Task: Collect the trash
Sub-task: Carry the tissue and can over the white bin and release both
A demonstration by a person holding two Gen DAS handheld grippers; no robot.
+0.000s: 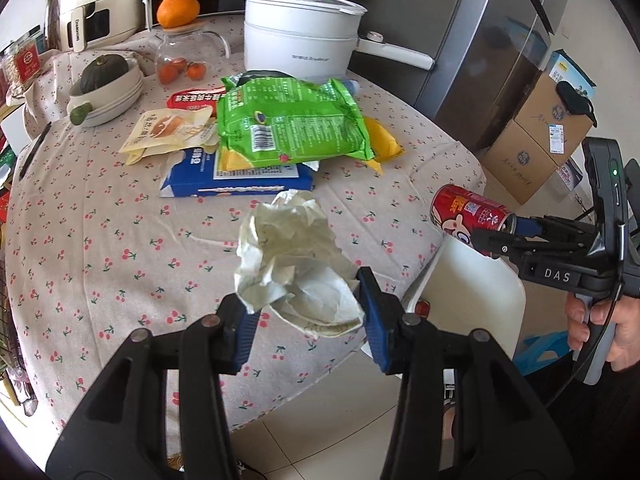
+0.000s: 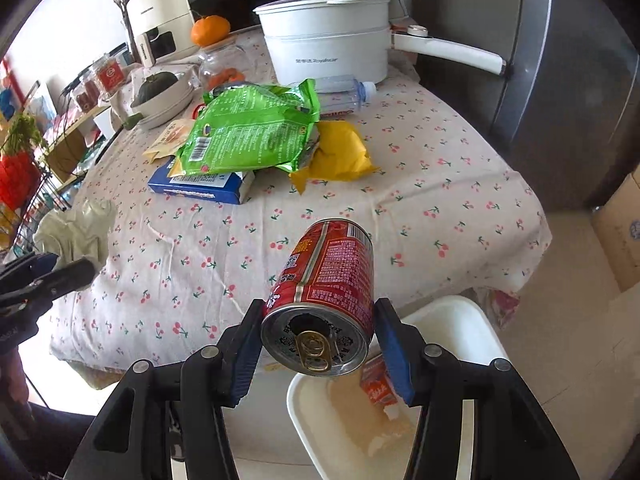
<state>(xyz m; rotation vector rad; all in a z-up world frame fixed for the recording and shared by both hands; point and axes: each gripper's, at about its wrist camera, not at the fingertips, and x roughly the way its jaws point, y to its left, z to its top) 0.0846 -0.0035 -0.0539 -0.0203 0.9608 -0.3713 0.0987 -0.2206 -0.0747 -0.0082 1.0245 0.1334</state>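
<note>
My left gripper (image 1: 306,312) is shut on a crumpled white paper wad (image 1: 292,256) and holds it above the table's front edge. My right gripper (image 2: 318,344) is shut on a red drink can (image 2: 326,288), tilted with its opened top toward the camera, above a white bin (image 2: 320,432). The can (image 1: 468,210) and right gripper (image 1: 496,236) also show at the right of the left wrist view. The paper wad (image 2: 76,228) shows at the left of the right wrist view. More trash lies on the table: a green bag (image 1: 292,124), a yellow wrapper (image 2: 336,152), a blue box (image 1: 240,182), a beige packet (image 1: 168,132).
The table has a cherry-print cloth (image 1: 120,240). At its back stand a white electric pot (image 1: 300,36), a glass jar with an orange on it (image 1: 178,10), a bowl with a green squash (image 1: 108,84) and a plastic bottle (image 2: 344,92). Cardboard boxes (image 1: 536,136) sit on the floor at right.
</note>
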